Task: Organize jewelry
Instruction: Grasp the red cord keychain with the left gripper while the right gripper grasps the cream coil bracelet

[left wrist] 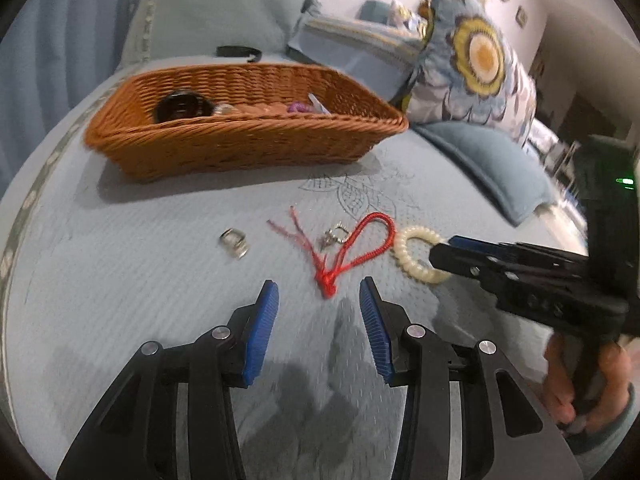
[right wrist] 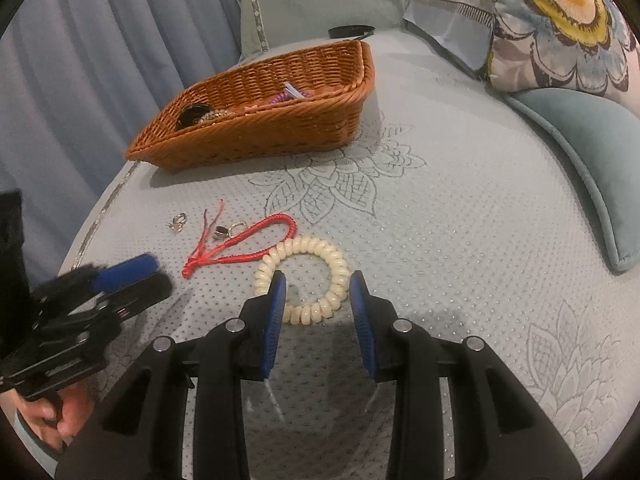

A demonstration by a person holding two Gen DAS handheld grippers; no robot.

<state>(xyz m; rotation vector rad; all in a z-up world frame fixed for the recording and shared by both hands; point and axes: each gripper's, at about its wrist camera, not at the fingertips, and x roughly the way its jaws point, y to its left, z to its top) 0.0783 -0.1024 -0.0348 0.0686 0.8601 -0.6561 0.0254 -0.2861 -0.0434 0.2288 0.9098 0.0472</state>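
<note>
The cream coil bracelet lies on the bedspread, near the wicker basket. The right gripper, jaws apart and empty, straddles its near rim; lower squarely before pinching. The left gripper is also parted, empty.

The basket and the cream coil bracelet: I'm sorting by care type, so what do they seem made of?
Basket: woven wicker or a plastic imitation, orange-brown, ribbed strands with slight sheen. Cream coil bracelet: probably smooth glossy plastic, a ring of spiral coils showing highlights.

open bedspread right, basket behind
</note>
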